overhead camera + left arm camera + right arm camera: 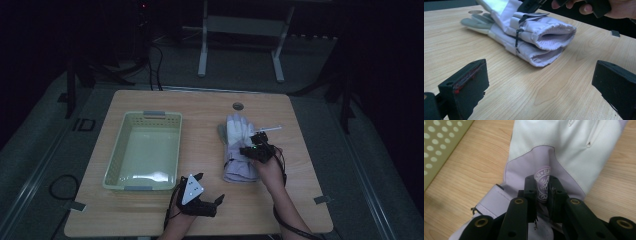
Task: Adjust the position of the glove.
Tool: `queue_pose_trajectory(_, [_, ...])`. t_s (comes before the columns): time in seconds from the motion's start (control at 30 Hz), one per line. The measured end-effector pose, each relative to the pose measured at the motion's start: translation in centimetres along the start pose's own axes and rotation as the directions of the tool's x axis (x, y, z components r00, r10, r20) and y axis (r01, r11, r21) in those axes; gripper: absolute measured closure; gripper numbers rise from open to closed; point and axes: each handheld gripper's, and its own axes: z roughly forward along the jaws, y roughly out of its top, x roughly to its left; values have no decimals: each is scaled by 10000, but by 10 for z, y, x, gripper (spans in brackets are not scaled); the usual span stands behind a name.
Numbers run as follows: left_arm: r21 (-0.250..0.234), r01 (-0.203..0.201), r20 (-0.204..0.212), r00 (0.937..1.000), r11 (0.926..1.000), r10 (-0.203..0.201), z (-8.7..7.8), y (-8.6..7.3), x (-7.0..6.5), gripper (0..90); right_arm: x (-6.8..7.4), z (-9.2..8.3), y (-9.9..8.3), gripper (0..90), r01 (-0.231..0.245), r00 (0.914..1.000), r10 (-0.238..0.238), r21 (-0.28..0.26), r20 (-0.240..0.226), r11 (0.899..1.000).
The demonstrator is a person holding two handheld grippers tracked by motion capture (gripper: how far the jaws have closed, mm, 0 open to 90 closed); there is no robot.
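1. Two tongs are in use at a wooden desk [200, 107], one in each of the person's hands, and items are listed from the left of the high view to the right.
2. Basket: a pale green basket [176, 145] with perforated walls stands on the left half of the desk. In the high view nothing can be made out inside it.
3. Left tongs [206, 191]: these sit low over the near edge of the desk, just beside the basket's near right corner. The left gripper view shows the two black jaws spread wide apart, with bare wood between them and nothing held. They point toward the gloves.
4. Gloves: a bundled pair of white and lilac gloves [239, 150] lies on the right half of the desk, fingers pointing away from the person and cuffs toward the person. In the left gripper view the gloves [529, 37] lie one on the other, with the open cuffs facing the camera.
5. Right tongs [255, 145]: these are on the gloves at the cuff end. In the right gripper view the right tongs [543, 192] are pressed nearly together, pinching a raised fold of lilac fabric that bears a round printed badge [543, 185].
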Motion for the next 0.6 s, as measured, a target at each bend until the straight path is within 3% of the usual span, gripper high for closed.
queue_pose_trajectory(0.1, [9,-11,-5,10000,10000,11,0,0,0,10,-4,-2,-1,759,6,9999,-6,-20,-128,10000])
queue_pose_trajectory(0.23, [65,-36,-9,10000,10000,36,1,0,0,11,-4,-9,1,525,526,9976,-550,-560,-420,9970])
queue_pose_trajectory(0.3, [65,-36,-9,10000,10000,36,1,0,0,11,-5,-10,1,525,591,9972,-620,-681,-415,9959])
queue_pose_trajectory(0.33, [71,-52,-69,10000,10000,52,1,0,-1,11,-7,-14,1,385,630,9966,-675,-892,-480,9940])
queue_pose_trajectory(0.37, [65,-82,-95,9999,9999,82,0,0,-1,10,-8,-16,1,321,675,9961,-726,-976,-503,9929])
queue_pose_trajectory(0.47, [42,-91,-227,9997,9999,92,0,0,-2,10,-12,-21,1,201,907,9873,-1025,-992,-1216,9909])
queue_pose_trajectory(0.53, [6,-7,-186,9998,10000,7,1,0,-3,10,-13,-26,1,159,1188,9814,-1322,-1004,-1390,9878])
queue_pose_trajectory(0.6, [62,54,-62,10000,10000,-54,1,1,-4,10,-14,-31,0,156,1748,9686,-1961,-1423,-1529,9743])
